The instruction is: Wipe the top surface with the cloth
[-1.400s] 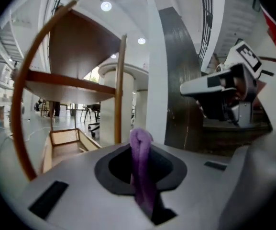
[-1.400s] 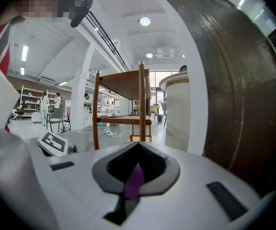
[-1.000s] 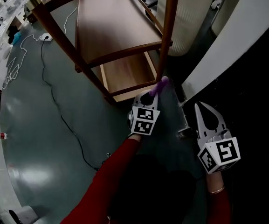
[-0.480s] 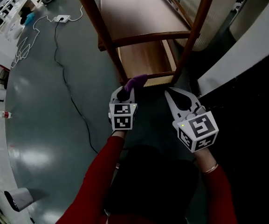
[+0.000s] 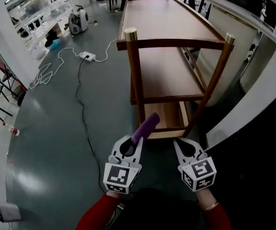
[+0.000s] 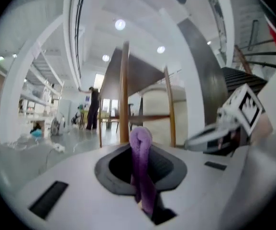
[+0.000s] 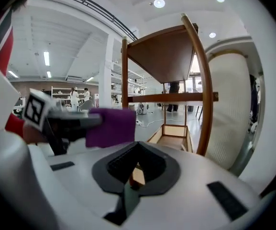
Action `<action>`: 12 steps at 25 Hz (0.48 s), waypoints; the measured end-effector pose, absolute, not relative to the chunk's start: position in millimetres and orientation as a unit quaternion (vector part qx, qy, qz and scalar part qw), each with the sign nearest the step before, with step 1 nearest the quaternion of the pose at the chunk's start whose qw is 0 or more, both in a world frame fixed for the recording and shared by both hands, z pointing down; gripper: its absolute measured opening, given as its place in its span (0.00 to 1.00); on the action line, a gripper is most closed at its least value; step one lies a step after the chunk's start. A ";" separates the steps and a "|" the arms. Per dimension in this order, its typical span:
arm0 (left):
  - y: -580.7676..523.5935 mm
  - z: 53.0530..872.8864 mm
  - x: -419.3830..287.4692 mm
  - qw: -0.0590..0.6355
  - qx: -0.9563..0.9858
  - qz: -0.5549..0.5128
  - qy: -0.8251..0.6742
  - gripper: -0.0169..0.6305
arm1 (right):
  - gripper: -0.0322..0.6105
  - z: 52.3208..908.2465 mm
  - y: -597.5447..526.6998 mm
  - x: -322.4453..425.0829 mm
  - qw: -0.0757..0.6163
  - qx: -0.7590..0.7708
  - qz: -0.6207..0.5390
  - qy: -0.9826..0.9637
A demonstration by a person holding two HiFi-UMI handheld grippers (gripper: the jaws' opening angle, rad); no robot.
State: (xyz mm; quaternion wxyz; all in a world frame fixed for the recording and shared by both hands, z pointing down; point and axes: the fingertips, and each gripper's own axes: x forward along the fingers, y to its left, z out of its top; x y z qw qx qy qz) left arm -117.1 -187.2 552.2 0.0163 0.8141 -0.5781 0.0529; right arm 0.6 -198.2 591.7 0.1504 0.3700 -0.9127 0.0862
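Two handheld grippers hover side by side at the near end of a three-tier brown wooden trolley [image 5: 176,44], both pointing toward it. The left gripper [image 5: 137,141] has its jaws closed tight on a folded purple cloth [image 5: 145,127]. In the left gripper view the purple cloth [image 6: 140,169] stands up from between the pressed-together jaws of that gripper [image 6: 137,145], a rounded fold at its top. The cloth juts forward toward the trolley's near-left leg [image 5: 135,85], low down by the bottom shelf [image 5: 169,123]. It is well below the trolley's flat top surface [image 5: 169,16] and not touching it.

The right gripper [image 5: 177,143] sits just beside the left one, nearer the trolley's near-right leg [image 5: 214,80]. In the right gripper view its jaws [image 7: 138,145] are drawn together with nothing held between them. The left gripper [image 7: 63,121] and the cloth [image 7: 111,127] show to one side there, in front of the trolley [image 7: 166,56].

On the grey floor [image 5: 51,143] to the left of the trolley lies a white power strip [image 5: 87,56] with a black cable [image 5: 82,111] trailing from it. A pale ribbed panel [image 5: 219,61] stands close on the trolley's right side.
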 end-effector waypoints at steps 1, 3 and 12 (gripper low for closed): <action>-181.9 491.2 -119.5 -0.020 0.816 0.009 -0.577 0.10 | 0.06 581.0 -201.0 1.8 0.148 0.374 0.080 -0.912; -175.0 372.2 -132.6 -0.091 0.804 -0.074 -0.583 0.10 | 0.06 556.0 -209.8 3.9 0.138 0.382 0.061 -0.912; -164.2 146.6 -163.7 -0.357 0.680 -0.125 -0.627 0.10 | 0.06 459.3 -229.0 -5.6 0.096 0.403 -0.014 -0.910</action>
